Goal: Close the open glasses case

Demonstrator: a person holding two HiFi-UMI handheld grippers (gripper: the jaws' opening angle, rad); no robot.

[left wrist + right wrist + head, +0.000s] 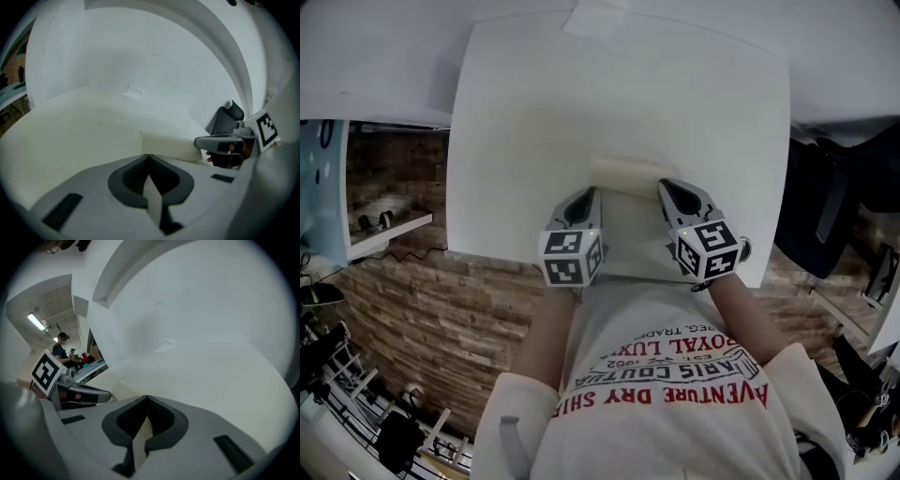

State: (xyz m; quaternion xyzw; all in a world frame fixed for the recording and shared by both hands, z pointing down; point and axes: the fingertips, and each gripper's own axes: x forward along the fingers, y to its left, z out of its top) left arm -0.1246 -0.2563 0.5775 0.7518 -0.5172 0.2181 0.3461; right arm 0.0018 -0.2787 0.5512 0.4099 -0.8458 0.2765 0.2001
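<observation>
A cream glasses case (626, 176) lies on the white table (619, 94), near its front edge; it looks like a plain low block and I see no gap at its lid. My left gripper (590, 193) is shut and empty, its tip at the case's near left corner. My right gripper (665, 185) is also shut and empty, tip against the case's right end. In the left gripper view the case (168, 144) sits just beyond the closed tips (149, 155), with the right gripper (219, 140) at its far end. In the right gripper view only a sliver of the case (117, 389) shows.
A small patch of tape (595, 17) is stuck at the table's far edge. A black chair or bag (825, 206) stands off the table's right side. The table's front edge (506, 258) runs right under my hands. A person (61, 350) stands far off.
</observation>
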